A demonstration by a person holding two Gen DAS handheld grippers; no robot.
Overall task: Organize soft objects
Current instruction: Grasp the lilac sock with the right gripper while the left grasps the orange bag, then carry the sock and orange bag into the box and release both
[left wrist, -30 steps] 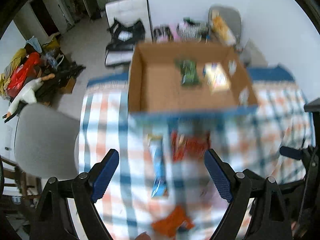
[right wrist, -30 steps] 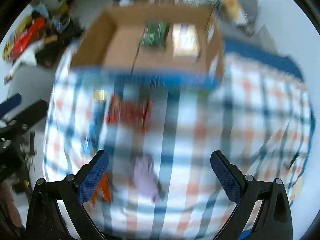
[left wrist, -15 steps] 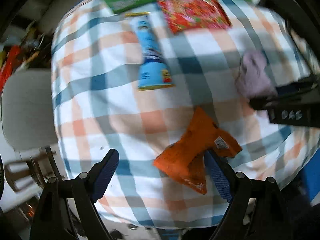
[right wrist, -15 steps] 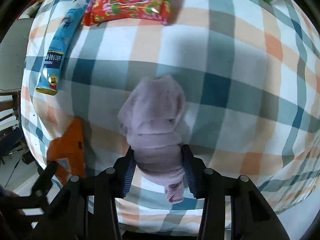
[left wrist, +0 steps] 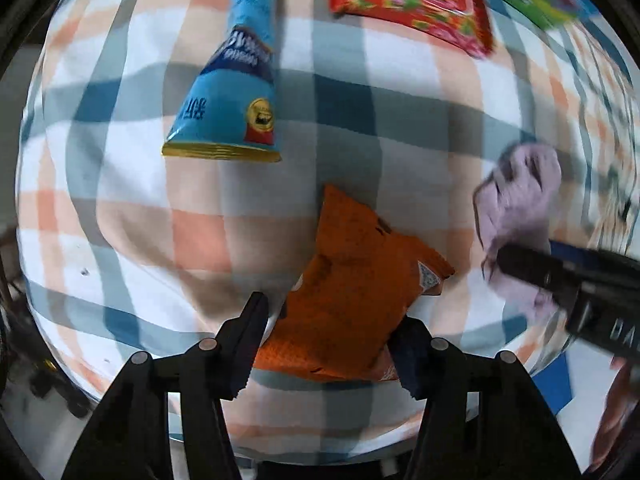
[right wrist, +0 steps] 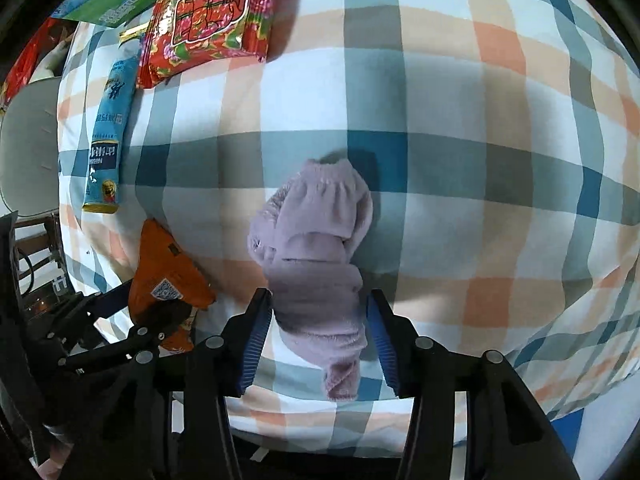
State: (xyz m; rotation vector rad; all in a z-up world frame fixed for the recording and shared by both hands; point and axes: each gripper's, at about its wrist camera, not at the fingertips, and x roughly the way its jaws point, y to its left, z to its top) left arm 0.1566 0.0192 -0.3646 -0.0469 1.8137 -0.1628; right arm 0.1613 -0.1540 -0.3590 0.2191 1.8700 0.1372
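Fingers of my right gripper (right wrist: 318, 336) pinch the lilac sock (right wrist: 316, 256) lying mid-tabletop (right wrist: 460, 160). My left gripper (left wrist: 328, 348) clamps the orange packet (left wrist: 356, 292) (blue sachet (left wrist: 236, 92) and red pack (left wrist: 408, 4) lie beyond).

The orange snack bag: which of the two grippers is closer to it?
Left. The left gripper has its fingers on either side of the orange snack bag. The right gripper sits off to the bag's right, closed around the lilac sock.
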